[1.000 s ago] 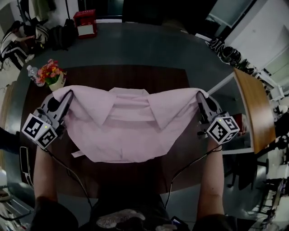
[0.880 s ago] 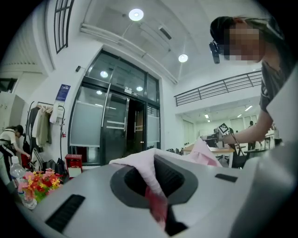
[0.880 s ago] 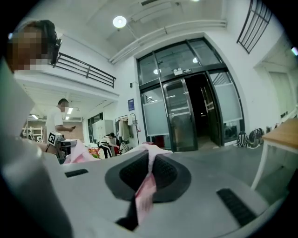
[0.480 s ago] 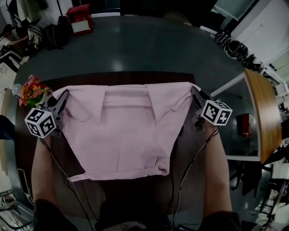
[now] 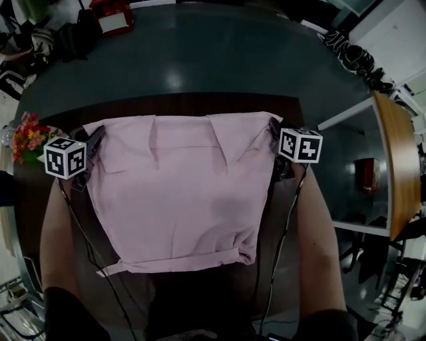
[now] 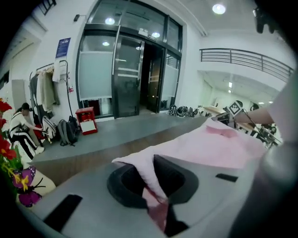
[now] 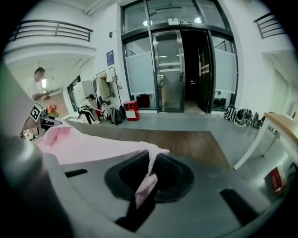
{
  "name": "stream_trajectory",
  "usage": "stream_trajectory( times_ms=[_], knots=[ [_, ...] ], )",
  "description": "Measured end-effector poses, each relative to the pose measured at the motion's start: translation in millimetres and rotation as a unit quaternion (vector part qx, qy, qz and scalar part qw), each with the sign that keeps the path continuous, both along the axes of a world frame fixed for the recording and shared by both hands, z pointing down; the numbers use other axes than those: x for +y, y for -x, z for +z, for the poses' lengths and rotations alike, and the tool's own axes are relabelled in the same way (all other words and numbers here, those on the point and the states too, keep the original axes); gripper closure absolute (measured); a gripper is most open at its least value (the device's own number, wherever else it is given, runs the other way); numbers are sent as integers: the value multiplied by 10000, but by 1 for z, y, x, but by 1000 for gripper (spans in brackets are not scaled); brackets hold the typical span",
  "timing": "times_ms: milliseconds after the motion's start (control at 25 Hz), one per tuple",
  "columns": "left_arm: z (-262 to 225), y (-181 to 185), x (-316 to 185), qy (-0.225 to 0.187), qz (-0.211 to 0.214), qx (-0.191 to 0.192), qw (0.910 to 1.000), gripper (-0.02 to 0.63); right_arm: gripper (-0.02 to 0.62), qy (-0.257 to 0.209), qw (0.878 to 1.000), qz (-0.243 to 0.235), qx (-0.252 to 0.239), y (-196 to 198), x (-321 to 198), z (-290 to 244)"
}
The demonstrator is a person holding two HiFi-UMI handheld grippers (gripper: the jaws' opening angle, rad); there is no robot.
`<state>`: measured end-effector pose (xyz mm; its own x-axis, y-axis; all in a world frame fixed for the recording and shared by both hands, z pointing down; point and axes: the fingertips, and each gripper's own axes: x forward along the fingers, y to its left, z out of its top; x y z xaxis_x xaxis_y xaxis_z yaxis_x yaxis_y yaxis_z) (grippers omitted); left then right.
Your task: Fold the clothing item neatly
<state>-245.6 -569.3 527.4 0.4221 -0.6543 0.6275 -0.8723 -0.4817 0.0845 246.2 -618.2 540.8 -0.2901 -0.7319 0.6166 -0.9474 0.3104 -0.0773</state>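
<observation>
Left gripper view: left gripper (image 6: 157, 207) jaws pressed together, pinching one corner of the pale pink collared fabric shirt (image 6: 219, 146). Right gripper view: right gripper (image 7: 143, 190) likewise, jaws clamped on the opposite corner. Head view: each gripper holds one end of the shirt's far edge, with the fabric pulled flat between them. Shirt is draped over the dark brown wooden table (image 5: 200, 103), hem toward the person. Bunch of red and yellow flowers (image 5: 26, 136) is just left of the left gripper. Red box (image 5: 110, 13) stands on the grey floor (image 5: 200, 53) beyond, well apart.
</observation>
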Motion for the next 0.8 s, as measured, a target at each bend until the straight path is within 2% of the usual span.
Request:
stream_trajectory(
  times_ms=[80, 120, 200, 240, 280, 360, 440, 480, 560, 640, 720, 800],
  knots=[
    [4, -4, 2, 113, 120, -38, 9999, 554, 579, -12, 9999, -75, -88, 2, 0, 1],
    [4, -7, 4, 176, 198, -7, 9996, 493, 537, -22, 9998, -127, -162, 3, 1, 0],
    [3, -11, 9, 247, 306, 54, 9992, 415, 434, -57, 9994, -182, -278, 4, 4, -3],
    [1, -10, 11, 206, 288, 44, 9994, 380, 401, -115, 9994, -159, -273, 2, 6, -7],
    [-2, -6, 13, 108, 212, 11, 9997, 376, 372, -203, 9995, -92, -208, -1, 9, -11],
    [-11, 5, 18, -127, -33, 11, 9999, 374, 367, -389, 9991, 139, 42, -14, 15, -19],
    [-23, 12, 29, -307, -252, 193, 9990, 374, 367, -544, 9976, 387, 181, -25, 27, -31],
    [-31, 13, 37, -416, -333, 310, 9981, 376, 368, -638, 9967, 499, 94, -27, 35, -39],
    [-50, 7, 58, -656, -405, 585, 9953, 376, 368, -902, 9926, 715, -395, -25, 56, -62],
    [-72, -9, 84, -810, -301, 1027, 9909, 376, 368, -1249, 9843, 914, -852, -17, 82, -91],
    [-93, -28, 112, -963, -183, 1431, 9848, 376, 368, -1573, 9786, 865, -1003, 2, 112, -119],
    [-110, -47, 145, -1078, -99, 1664, 9801, 376, 370, -1832, 9748, 662, -1089, 26, 146, -145]
  ],
)
